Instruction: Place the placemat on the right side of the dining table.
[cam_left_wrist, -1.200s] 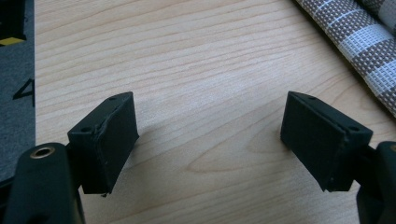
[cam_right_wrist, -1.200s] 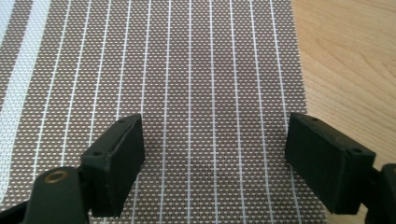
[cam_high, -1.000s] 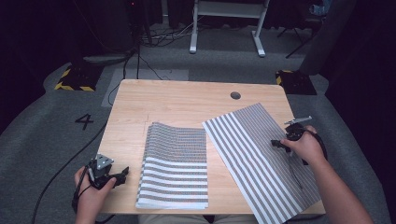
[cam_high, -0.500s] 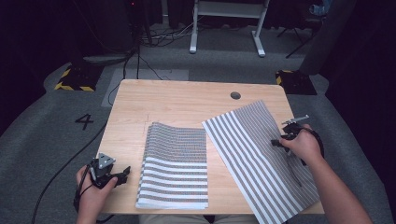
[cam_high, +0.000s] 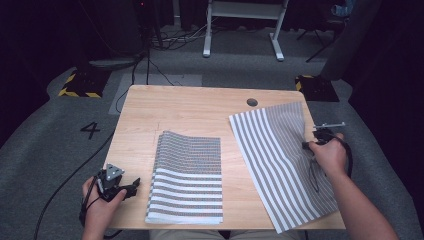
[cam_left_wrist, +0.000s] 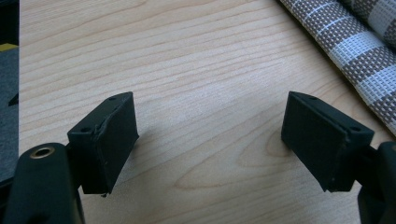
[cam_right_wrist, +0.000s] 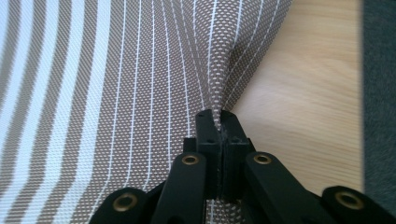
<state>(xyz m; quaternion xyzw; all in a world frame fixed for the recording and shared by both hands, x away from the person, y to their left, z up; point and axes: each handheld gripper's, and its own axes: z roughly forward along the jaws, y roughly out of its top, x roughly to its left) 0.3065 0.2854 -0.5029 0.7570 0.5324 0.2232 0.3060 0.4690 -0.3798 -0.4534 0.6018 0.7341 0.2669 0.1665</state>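
From the high view, the striped mat (cam_high: 280, 165) lies at the table's (cam_high: 190, 112) right edge, overhanging the front, and the right gripper (cam_high: 311, 144) has just clamped its edge — the folded mat (cam_high: 187, 180) lies apart in the middle. In the left gripper view, the left gripper (cam_left_wrist: 210, 135) is spread wide over bare wood, holding nothing. In the right gripper view, the fabric (cam_right_wrist: 140, 70) is pinched between closed jaws — open wood to its right.

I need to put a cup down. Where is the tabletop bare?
The far strip of the table, behind the folded mat and left of the hole, is bare. So is the gap between it and the spread mat. The near half is crowded.
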